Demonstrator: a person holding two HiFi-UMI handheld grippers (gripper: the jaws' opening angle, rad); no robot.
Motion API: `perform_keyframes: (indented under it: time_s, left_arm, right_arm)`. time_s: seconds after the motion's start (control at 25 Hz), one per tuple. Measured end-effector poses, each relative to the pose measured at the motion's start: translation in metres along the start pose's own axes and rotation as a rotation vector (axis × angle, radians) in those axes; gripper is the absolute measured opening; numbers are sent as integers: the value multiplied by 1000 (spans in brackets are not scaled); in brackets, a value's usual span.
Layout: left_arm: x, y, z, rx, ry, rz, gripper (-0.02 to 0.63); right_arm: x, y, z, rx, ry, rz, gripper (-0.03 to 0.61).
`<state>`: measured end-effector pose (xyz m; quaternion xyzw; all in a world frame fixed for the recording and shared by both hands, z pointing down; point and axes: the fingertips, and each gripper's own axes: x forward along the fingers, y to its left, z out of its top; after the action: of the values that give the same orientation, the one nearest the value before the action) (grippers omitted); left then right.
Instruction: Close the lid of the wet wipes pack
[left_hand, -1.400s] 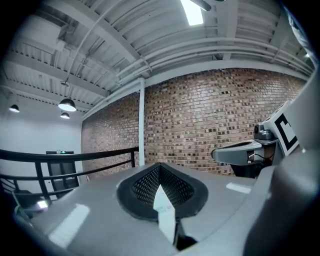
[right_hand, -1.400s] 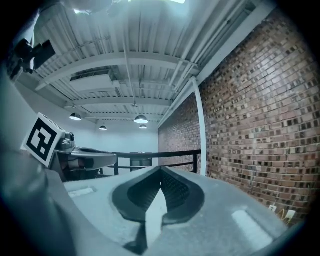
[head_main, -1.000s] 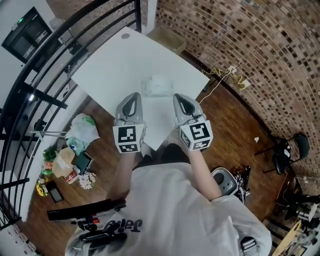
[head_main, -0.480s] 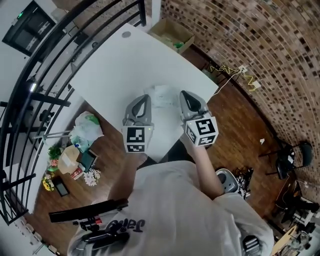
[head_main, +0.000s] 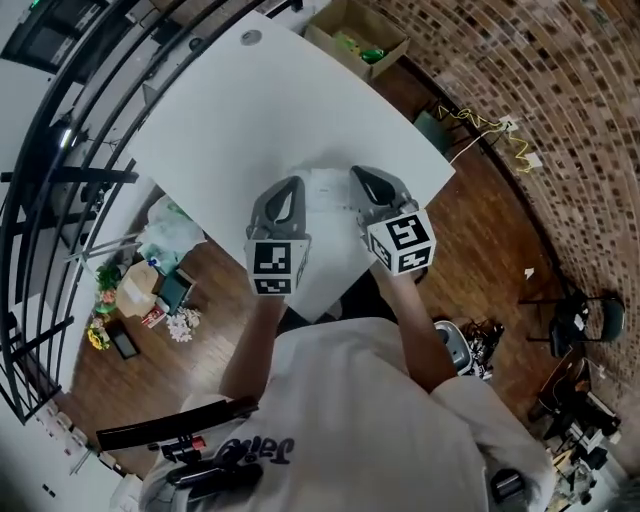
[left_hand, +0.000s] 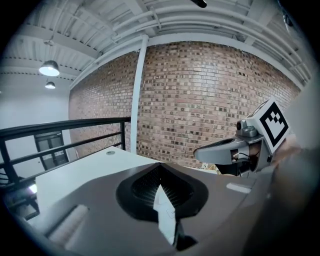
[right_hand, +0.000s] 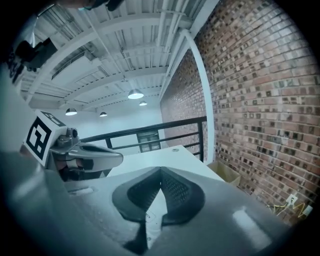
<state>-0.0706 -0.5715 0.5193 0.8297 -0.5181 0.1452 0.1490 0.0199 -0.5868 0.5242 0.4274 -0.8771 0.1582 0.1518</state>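
Observation:
A white wet wipes pack (head_main: 325, 190) lies on the white table (head_main: 240, 110) near its front corner. It is small in the head view and I cannot make out its lid. My left gripper (head_main: 289, 186) hovers at the pack's left side and my right gripper (head_main: 362, 176) at its right side, both pointing away from me. Each is shut with nothing held: the left's dark pads (left_hand: 145, 185) meet at their tips, and so do the right's pads (right_hand: 180, 192). The pack does not show in either gripper view; each shows the other gripper, the right gripper (left_hand: 200, 152) and the left gripper (right_hand: 117, 156).
An open cardboard box (head_main: 358, 35) sits on the floor past the table's far corner. A black railing (head_main: 60, 130) runs along the left. Bags and clutter (head_main: 150, 270) lie on the wood floor at the left. A brick wall (head_main: 560, 90), a cable (head_main: 490, 135) and a chair (head_main: 575, 320) are to the right.
Both grippers have moved forward over the table and now flank the pack. The view has shifted so the table sits lower in the frame. Jaws unchanged.

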Motion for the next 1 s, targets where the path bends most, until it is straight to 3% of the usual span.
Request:
perform_keyframes:
  time_s: [0.68, 1.0]
  left_arm:
    - [25, 17, -42, -46, 85, 39, 17]
    - [19, 15, -51, -55, 100, 42, 17]
  right_arm:
    - [66, -8, -59, -31, 254, 83, -11]
    - [57, 2, -68, -19, 277, 93, -11]
